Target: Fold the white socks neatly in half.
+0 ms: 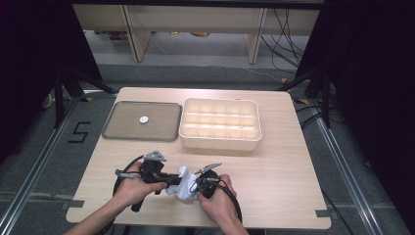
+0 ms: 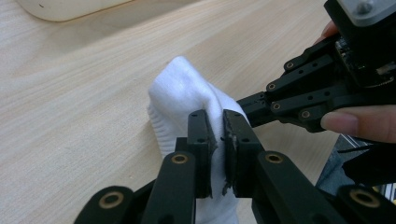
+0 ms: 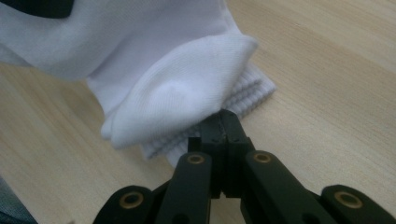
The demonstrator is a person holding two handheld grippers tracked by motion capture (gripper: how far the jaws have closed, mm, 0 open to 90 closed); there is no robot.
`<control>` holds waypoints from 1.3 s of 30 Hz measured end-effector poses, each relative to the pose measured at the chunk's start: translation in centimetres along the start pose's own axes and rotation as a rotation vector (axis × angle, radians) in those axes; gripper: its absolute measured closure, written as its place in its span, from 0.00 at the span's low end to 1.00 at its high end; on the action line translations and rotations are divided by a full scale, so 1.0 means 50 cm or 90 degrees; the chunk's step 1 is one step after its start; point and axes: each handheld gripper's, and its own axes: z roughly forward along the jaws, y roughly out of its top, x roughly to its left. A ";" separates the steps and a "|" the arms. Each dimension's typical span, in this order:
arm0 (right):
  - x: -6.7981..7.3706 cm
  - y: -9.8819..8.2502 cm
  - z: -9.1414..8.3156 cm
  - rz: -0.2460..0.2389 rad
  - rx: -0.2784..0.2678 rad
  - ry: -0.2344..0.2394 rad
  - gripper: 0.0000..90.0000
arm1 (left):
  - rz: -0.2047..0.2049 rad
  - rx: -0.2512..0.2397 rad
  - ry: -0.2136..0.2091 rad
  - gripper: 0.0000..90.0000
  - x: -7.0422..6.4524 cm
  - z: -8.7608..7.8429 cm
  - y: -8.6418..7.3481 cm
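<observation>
Both grippers, left (image 1: 172,180) and right (image 1: 195,186), clamped on sock (image 1: 184,182), lower centre; fold underway; box (image 1: 219,142), upper right, still empty; stowing left.

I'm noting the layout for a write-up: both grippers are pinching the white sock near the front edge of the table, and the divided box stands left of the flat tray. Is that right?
Not quite. Both the left gripper and the right gripper do pinch the white sock near the table's front edge, but the high view shows the divided box standing right of the flat tray, not left.
</observation>
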 end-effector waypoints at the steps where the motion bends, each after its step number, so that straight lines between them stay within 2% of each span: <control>1: 0.000 0.000 0.001 -0.001 -0.001 0.002 1.00 | 0.000 0.000 0.000 0.91 0.000 0.000 0.000; 3: 0.000 0.002 0.002 -0.014 -0.006 -0.001 1.00 | 0.001 0.000 0.000 0.91 0.000 0.000 0.001; 6: 0.003 0.002 0.003 -0.005 -0.001 0.001 1.00 | 0.001 -0.001 0.000 0.91 0.000 0.000 0.001; 7: 0.001 0.003 0.004 -0.015 -0.007 0.002 1.00 | 0.000 0.000 0.001 0.91 -0.001 0.000 0.001; 9: 0.005 0.004 0.004 -0.009 -0.005 0.003 1.00 | -0.002 0.001 0.002 0.91 -0.001 -0.001 0.002; 11: 0.004 0.005 0.006 -0.019 -0.009 0.001 1.00 | 0.001 0.004 -0.001 0.91 0.001 -0.002 0.002; 12: 0.004 0.005 0.006 -0.019 -0.009 0.001 1.00 | 0.001 0.004 -0.001 0.91 0.001 -0.002 0.002; 13: 0.008 0.006 0.005 -0.005 0.000 0.005 1.00 | 0.001 0.002 0.000 0.90 0.001 -0.003 0.003; 15: 0.007 0.007 0.007 -0.022 -0.008 0.001 1.00 | 0.001 0.002 0.000 0.90 0.001 -0.003 0.004; 18: 0.011 0.008 0.008 -0.015 -0.003 0.005 1.00 | 0.002 0.001 0.001 0.90 0.000 -0.004 0.005; 19: 0.011 0.008 0.010 -0.021 -0.007 0.004 1.00 | 0.005 0.002 0.001 0.90 0.000 -0.004 0.006; 20: 0.014 0.008 0.010 -0.009 0.000 0.004 1.00 | 0.006 0.002 0.000 0.90 0.000 -0.004 0.007; 21: 0.013 0.009 0.011 -0.019 -0.006 0.004 1.00 | 0.006 0.001 0.006 0.90 -0.001 -0.003 0.007; 26: 0.014 0.010 0.012 -0.022 -0.006 0.006 1.00 | 0.005 0.000 0.007 0.90 -0.002 -0.002 0.008; 27: 0.018 0.010 0.011 -0.007 0.000 0.006 1.00 | 0.007 0.003 0.001 0.90 -0.002 -0.001 0.008; 31: 0.015 0.010 0.013 -0.018 -0.003 0.008 1.00 | 0.008 0.005 0.001 0.90 -0.005 0.003 0.009; 35: 0.016 0.010 0.013 -0.009 -0.003 0.007 1.00 | 0.013 0.009 -0.005 0.90 -0.004 0.006 0.009; 36: 0.015 0.010 0.013 -0.017 -0.007 0.008 1.00 | 0.011 0.010 -0.003 0.90 -0.005 0.008 0.009; 37: 0.016 0.010 0.012 -0.008 -0.001 0.005 1.00 | 0.010 0.012 -0.004 0.90 -0.005 0.009 0.009; 39: 0.014 0.009 0.013 -0.020 -0.006 0.006 1.00 | 0.012 0.011 -0.001 0.90 -0.006 0.012 0.009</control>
